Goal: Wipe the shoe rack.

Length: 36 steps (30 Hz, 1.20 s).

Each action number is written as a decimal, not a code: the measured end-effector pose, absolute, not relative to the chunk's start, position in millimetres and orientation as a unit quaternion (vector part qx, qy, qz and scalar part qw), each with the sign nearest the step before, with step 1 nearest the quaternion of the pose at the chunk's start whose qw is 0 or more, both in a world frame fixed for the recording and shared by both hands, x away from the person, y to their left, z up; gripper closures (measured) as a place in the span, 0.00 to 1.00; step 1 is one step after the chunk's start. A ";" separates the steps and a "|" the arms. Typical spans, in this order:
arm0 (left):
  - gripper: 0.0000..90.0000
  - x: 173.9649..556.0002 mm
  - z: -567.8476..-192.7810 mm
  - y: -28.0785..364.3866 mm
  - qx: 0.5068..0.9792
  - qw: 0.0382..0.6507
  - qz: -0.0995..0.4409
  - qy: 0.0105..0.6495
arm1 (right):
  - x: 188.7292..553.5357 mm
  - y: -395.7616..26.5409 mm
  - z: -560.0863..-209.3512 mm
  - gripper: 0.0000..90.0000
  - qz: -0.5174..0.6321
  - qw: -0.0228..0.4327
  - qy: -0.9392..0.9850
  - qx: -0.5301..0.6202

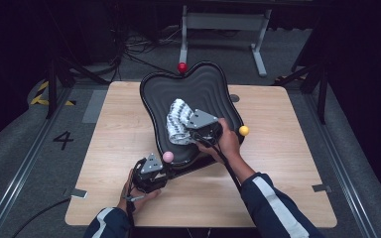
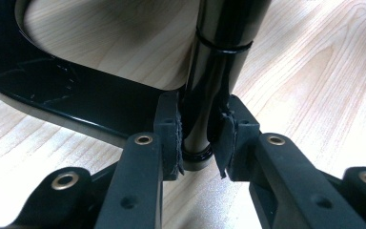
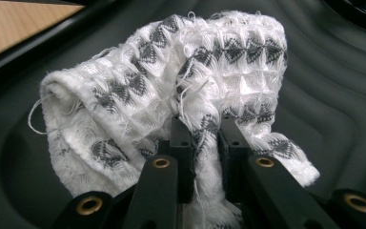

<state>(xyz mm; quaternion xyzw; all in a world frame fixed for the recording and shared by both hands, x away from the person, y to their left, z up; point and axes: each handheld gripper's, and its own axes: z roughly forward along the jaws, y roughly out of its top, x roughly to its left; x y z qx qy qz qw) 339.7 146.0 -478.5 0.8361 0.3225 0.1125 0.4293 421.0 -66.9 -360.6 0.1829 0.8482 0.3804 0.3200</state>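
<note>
The wooden table (image 1: 287, 163) spread beneath both my grippers, bare board to either side of them. On it, ahead of my left gripper and under my right one, stood the black tray (image 1: 206, 82), a wavy-edged dish with ridged rings pressed into its floor, raised on legs. Three coloured balls marked its rim: a red ball (image 1: 182, 67) at the far edge, well beyond both grippers, a yellow ball (image 1: 244, 130) just to the right of my right hand, and a pink ball (image 1: 168, 156) touching distance above my left gripper.

Inside the tray, right in front of my right gripper (image 1: 197, 133), lay the cloth (image 1: 178, 119), a white waffle-weave rag with grey diamonds, bunched and humped up off the tray floor. My right gripper was clenched on it: in the right gripper view a fold of the cloth (image 3: 171, 81) ran down between the two pads and was pinched there, loose threads hanging beside them.

My left gripper (image 1: 159, 170) sat at the tray's near corner, below the pink ball. It was clamped around the tray leg (image 2: 219, 71), a glossy black post standing upright between the pads, both pressing on its lower end just above the tabletop.
</note>
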 end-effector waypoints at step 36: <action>0.80 327.8 -478.2 140.9 0.847 0.430 0.099 0.297 | 444.5 -84.1 -348.2 0.89 0.381 0.325 0.835 0.228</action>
